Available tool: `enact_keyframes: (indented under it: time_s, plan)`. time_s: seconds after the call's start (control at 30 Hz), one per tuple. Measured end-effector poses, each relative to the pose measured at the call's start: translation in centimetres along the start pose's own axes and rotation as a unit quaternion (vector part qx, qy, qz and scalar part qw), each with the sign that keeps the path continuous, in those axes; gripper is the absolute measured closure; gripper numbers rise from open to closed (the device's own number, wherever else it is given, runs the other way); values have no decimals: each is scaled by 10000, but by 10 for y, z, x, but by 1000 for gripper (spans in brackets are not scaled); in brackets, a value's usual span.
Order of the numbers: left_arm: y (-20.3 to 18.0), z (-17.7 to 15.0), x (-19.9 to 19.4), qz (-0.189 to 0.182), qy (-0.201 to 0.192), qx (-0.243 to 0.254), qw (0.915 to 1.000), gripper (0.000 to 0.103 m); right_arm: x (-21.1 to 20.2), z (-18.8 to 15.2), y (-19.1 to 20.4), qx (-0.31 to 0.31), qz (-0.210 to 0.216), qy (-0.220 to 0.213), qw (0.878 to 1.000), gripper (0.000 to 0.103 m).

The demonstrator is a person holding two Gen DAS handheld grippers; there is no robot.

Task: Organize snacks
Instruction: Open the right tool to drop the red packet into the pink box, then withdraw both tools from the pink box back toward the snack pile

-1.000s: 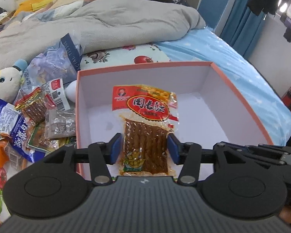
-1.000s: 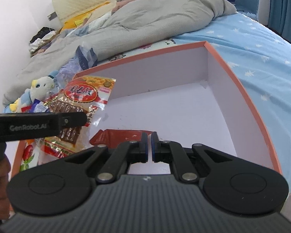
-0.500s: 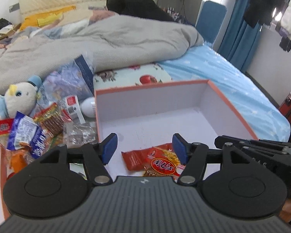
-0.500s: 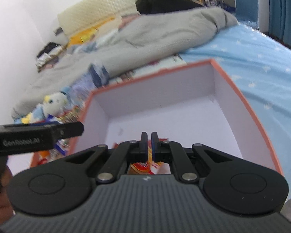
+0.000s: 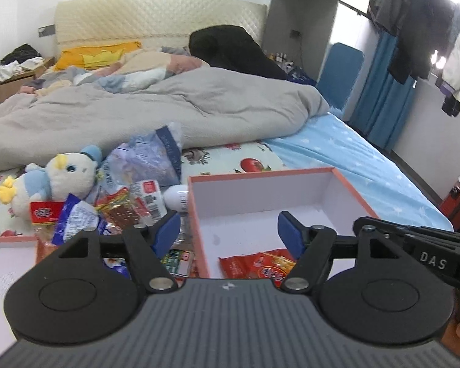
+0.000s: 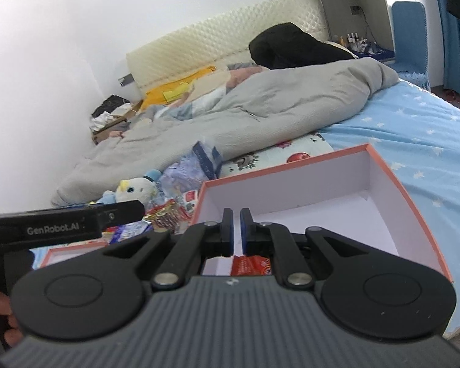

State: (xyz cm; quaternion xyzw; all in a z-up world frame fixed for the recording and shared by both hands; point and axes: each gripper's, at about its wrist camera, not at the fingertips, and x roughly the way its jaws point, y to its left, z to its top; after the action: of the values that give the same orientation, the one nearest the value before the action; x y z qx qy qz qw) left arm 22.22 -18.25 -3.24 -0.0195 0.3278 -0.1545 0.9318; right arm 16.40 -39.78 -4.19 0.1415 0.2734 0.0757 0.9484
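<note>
An orange-rimmed box (image 5: 260, 173) with a white inside stands on the bed. Red snack packets (image 5: 254, 265) lie at its near end. My left gripper (image 5: 228, 230) hangs above the box's near left corner, jaws wide and still opening, nothing between them. A heap of loose snack packets (image 5: 116, 211) lies left of the box. In the right wrist view my right gripper (image 6: 236, 230) is shut and empty over the box (image 6: 398, 181), with a red packet (image 6: 251, 265) below it.
A blue and white plush toy (image 5: 58, 178) and a plastic tissue bag (image 5: 144, 159) sit behind the heap. A second orange-rimmed tray (image 5: 9, 239) lies at the near left. A grey duvet (image 5: 168, 107) covers the far bed. Blue sheet lies to the right.
The left gripper let go of the red strip packet, which now lies in the box. Its jaws have spread wider. Both grippers have risen and drawn back from the box.
</note>
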Motion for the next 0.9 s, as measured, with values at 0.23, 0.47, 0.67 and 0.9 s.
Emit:
enact_keyframes:
  time_s: [0.23,0.47,0.67,0.9]
  plan:
    - [18,-13,-23,272,-130,-6,9995,15,-5,-10,19,-270,-44,-60,9996,55]
    - [43,-33,-35,470,-87,-199,9987,14,-5,-27,28,-345,-188,-95,9992,5]
    - [58,-51,-44,603,-38,-352,9976,14,-6,-42,39,-563,-172,-30,9983,5]
    - [69,-69,-53,644,27,-454,9969,14,-11,-59,58,-775,-33,15,9970,5]
